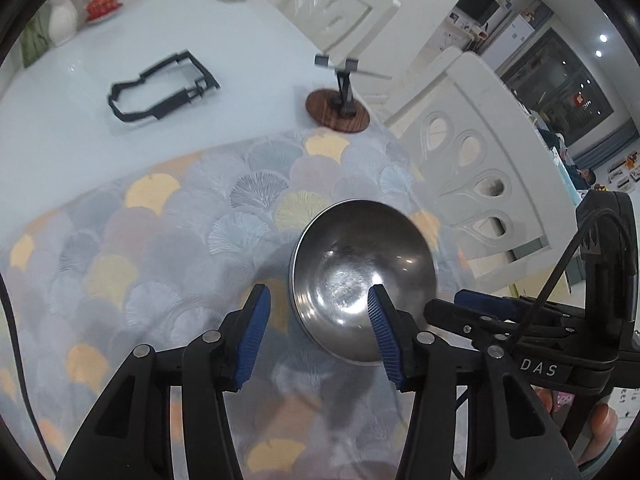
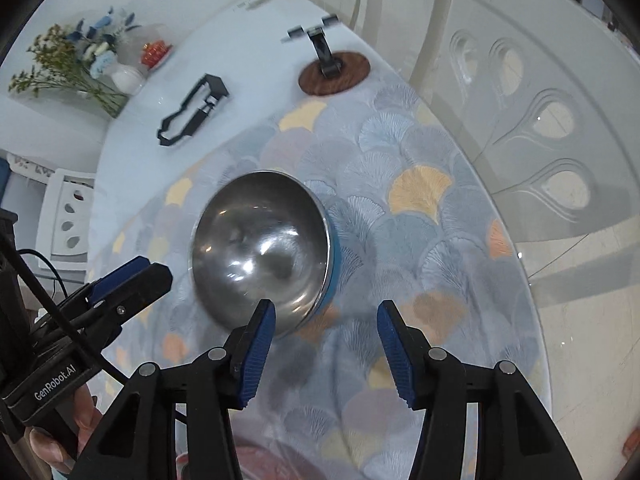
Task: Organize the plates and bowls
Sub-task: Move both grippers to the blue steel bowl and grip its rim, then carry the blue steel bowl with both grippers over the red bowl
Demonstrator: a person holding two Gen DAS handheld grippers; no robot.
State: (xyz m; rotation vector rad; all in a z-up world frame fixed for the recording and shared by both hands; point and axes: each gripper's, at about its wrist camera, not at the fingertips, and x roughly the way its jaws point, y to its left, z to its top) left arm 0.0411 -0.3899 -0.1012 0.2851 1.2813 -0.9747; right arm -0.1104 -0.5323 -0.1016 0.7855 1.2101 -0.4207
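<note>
Showing, left to right, the left gripper (image 1: 318,326) and right gripper (image 2: 326,346), jaws released and empty, flanking the steel bowl (image 2: 260,252) resting on the patterned mat (image 2: 420,216); next, probably, fetching another dish.

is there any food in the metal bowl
No, the bowl is empty; only its shiny bare steel inside shows in the right wrist view.
</note>
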